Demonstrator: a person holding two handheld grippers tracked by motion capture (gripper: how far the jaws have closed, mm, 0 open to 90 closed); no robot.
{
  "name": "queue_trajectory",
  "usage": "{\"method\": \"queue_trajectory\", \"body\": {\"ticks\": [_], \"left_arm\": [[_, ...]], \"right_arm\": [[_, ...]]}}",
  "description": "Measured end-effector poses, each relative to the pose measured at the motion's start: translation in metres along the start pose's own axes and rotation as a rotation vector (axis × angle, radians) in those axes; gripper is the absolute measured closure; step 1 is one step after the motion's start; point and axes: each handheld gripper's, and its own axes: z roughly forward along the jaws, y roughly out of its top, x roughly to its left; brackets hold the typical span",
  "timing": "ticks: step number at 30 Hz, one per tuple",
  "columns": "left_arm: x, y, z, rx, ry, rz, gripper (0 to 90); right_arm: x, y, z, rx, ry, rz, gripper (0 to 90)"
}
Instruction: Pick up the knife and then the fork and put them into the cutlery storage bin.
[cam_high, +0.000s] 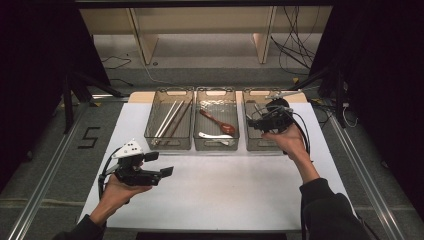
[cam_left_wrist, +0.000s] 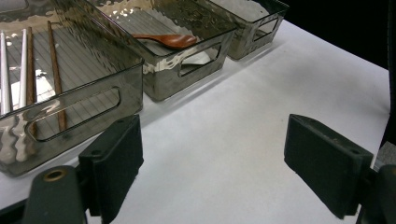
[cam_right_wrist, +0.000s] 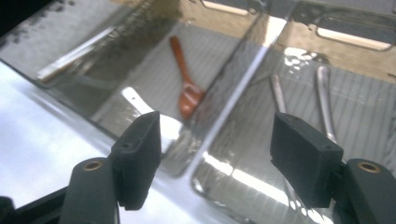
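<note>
Overhead, three smoked clear bins stand side by side at the far edge of a white table sheet (cam_high: 215, 195). Left bin (cam_high: 169, 145) holds white and brown chopsticks (cam_high: 170, 120) lying lengthwise. Middle bin (cam_high: 216, 146) holds a brown wooden spoon (cam_high: 218, 122) and, nearer the person, a white spoon (cam_high: 215, 138). Right bin (cam_high: 257, 146) lies partly beneath the right gripper (cam_high: 252, 123); in the right gripper view, two metal utensil handles (cam_right_wrist: 324, 102) rest on its ribbed floor.

Right gripper: held in the person's right hand (cam_high: 285, 137) above the near part of the right bin, jaws pointing toward the middle bin. Its jaws stand wide apart with nothing between them; in the right gripper view they straddle the wall shared by the middle and right bins, the white spoon (cam_right_wrist: 156, 119) showing just beyond the left-hand jaw and the wooden spoon (cam_right_wrist: 187, 91) farther in.

Left gripper (cam_high: 160, 164): held in the left hand (cam_high: 117, 192) over bare sheet, well apart from the bins and in front of the left one. Its jaws are likewise spread wide and empty; the left gripper view shows white sheet (cam_left_wrist: 224, 154) between the pads, with the left bin (cam_left_wrist: 74, 105) just beyond.
</note>
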Motion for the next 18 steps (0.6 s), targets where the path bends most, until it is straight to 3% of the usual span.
{"method": "queue_trajectory", "body": {"ticks": [18], "left_arm": [[0.000,0.001,0.002,0.004,-0.003,-0.003,18.9]], "right_arm": [[0.030,-0.023,-0.018,-0.058,0.077,-0.021,24.7]]}}
